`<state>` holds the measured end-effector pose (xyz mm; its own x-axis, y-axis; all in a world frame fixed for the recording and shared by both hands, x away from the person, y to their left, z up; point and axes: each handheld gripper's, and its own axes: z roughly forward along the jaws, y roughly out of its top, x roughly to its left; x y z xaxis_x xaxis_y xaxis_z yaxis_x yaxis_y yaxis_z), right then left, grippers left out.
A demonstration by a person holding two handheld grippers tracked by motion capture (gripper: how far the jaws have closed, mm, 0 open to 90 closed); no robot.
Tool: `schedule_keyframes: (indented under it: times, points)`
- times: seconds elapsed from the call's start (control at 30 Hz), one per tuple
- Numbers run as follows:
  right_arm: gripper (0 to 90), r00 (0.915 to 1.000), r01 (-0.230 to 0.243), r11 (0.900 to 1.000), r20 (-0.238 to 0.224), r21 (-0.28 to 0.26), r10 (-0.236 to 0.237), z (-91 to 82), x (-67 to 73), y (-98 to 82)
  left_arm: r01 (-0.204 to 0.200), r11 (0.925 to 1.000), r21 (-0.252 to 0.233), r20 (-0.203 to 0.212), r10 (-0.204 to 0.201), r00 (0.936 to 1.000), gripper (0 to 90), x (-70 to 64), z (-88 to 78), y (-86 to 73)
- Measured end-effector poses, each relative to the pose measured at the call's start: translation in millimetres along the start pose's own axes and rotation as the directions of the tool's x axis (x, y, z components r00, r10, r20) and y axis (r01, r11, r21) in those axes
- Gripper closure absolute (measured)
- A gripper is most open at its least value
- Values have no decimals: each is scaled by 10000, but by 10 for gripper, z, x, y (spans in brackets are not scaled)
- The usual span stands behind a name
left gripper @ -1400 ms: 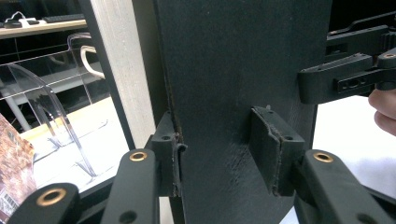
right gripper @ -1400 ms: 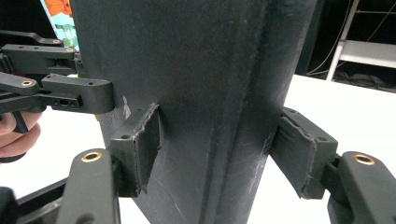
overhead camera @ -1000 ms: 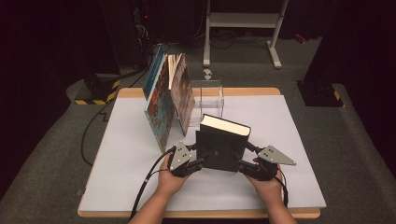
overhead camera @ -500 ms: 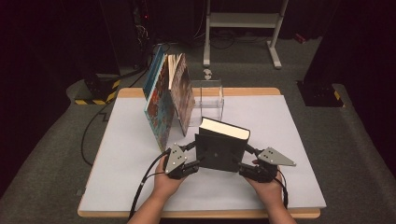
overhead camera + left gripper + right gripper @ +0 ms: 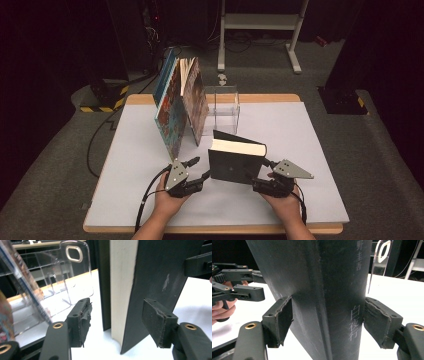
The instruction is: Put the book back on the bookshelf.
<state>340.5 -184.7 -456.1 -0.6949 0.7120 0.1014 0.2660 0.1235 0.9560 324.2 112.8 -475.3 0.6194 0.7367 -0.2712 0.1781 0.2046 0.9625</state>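
Black book stands upright between both parted jaws (each just opening, neither pressing it)

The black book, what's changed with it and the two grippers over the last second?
The left gripper has let go of the black book: its jaws have just been opening and it has backed off to the left, with only the book's edge between its pads. The right gripper's jaws have been opening too, its pads close at the spine. The book, upright on the table, and the leaning books kept their places.
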Motion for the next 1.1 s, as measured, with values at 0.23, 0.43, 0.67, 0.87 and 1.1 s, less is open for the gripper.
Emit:
schedule_keyframes:
  times: [0.23,0.43,0.67,0.87,1.1]
  points:
    - [251,10000,-32,10000,-42,32,32,-1,0,-10,84,9998,155,-583,-75,9983,380,153,-192,-43]
    - [249,10000,-29,10000,-59,85,29,10,6,-22,232,9994,276,-1264,-195,9918,358,318,-357,-50]
    - [234,9984,-340,9994,-457,56,342,-19,-28,17,615,9981,62,-2355,-583,9701,337,572,-540,-85]
    - [238,9972,-280,9995,-698,-152,268,-42,-33,115,700,9975,94,-2920,-642,9543,302,676,-579,-58]
    - [211,9956,92,9999,-938,58,-87,43,-14,243,706,9973,219,-2916,-612,9546,296,694,-565,-77]
